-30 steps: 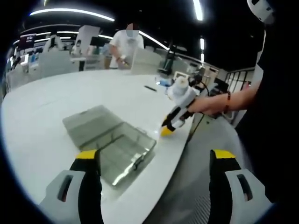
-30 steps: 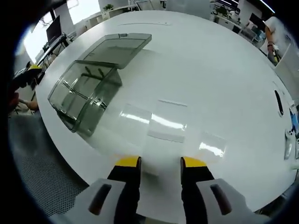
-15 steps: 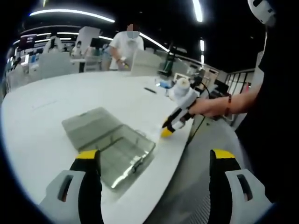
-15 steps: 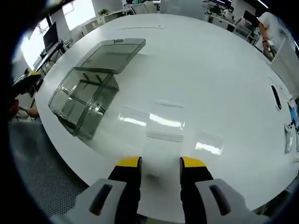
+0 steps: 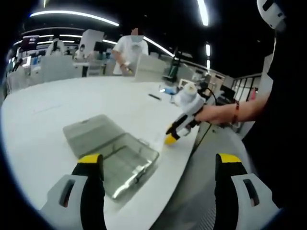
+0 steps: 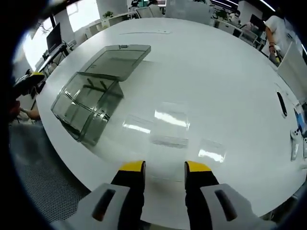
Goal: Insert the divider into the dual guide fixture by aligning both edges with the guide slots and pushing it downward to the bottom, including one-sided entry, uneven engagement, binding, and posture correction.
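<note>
A clear grey fixture box (image 6: 86,108) stands near the white table's edge, its lid (image 6: 120,60) folded open flat behind it; thin ribs show inside. Clear divider sheets (image 6: 169,128) lie flat on the table just ahead of my right gripper (image 6: 164,167), whose jaws stand a small gap apart with nothing visible between them. In the left gripper view the same box (image 5: 117,151) lies ahead of my left gripper (image 5: 159,160), which is wide open and empty. The right gripper (image 5: 184,117), held by a hand, points its yellow tip down at the table beside the box.
The round white table (image 6: 216,76) holds a dark pen-like object (image 6: 281,104) at its far side. A person in white (image 5: 130,50) stands behind the table. The operator's arm and dark torso (image 5: 278,124) take up the right side. Grey floor lies below the table edge (image 6: 33,163).
Both views shifted slightly with the hands. The right gripper has drifted a little lower and nearer along the table edge; the box and dividers have not moved.
</note>
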{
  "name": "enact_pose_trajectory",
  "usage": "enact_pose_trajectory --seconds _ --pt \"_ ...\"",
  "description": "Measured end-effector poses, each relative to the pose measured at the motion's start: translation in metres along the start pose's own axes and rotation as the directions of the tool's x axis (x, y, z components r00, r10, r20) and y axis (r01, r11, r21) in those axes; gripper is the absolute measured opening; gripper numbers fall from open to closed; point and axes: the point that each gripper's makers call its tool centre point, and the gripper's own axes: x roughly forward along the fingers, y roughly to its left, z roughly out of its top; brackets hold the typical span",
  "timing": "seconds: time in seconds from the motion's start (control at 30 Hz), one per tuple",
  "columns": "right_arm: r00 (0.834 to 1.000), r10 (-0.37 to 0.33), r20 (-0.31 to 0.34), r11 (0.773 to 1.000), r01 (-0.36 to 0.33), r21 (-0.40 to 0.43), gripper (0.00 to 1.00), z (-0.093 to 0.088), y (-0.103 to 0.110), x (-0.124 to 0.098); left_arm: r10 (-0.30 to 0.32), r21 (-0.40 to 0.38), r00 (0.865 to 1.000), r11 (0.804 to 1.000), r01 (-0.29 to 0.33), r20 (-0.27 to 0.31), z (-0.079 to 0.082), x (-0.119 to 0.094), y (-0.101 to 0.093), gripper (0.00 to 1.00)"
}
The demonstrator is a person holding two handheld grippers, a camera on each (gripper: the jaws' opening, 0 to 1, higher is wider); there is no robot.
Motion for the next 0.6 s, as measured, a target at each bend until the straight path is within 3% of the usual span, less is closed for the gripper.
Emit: enact_pose_trajectory --seconds 0.6 --pt "0.999 -0.001 0.05 1.0 0.0 0.017 0.28 0.002 0.0 -0.012 -0.015 -0.01 1.0 1.0 0.015 0.028 0.008 0.014 -0.009 0.94"
